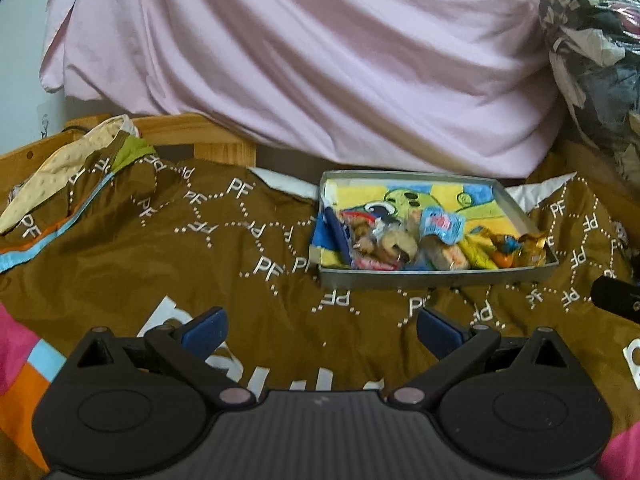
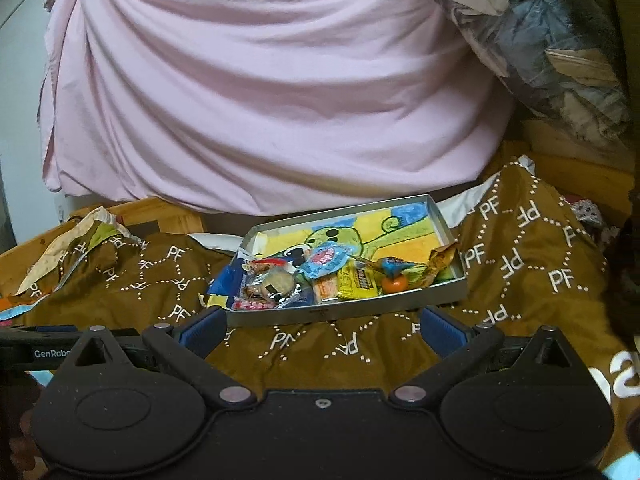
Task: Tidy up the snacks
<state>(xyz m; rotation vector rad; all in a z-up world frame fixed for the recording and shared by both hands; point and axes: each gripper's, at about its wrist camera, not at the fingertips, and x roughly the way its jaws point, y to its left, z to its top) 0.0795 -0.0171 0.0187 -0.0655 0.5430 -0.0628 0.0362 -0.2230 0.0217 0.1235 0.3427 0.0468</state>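
Observation:
A shallow grey tin tray with a yellow, green and blue cartoon lining lies on a brown "PF" cloth. Several wrapped snacks are heaped along its near side: a light blue packet, a yellow bar, an orange round sweet and a gold wrapper. In the right wrist view the same tray, blue packet and orange sweet show. My left gripper is open and empty, short of the tray. My right gripper is open and empty, its fingertips just below the tray's near wall.
A large pink sheet hangs behind the tray. A clear bag of crumpled fabric sits at the right. A wooden frame and a beige and green cloth lie at the left. The other gripper's black body shows at left.

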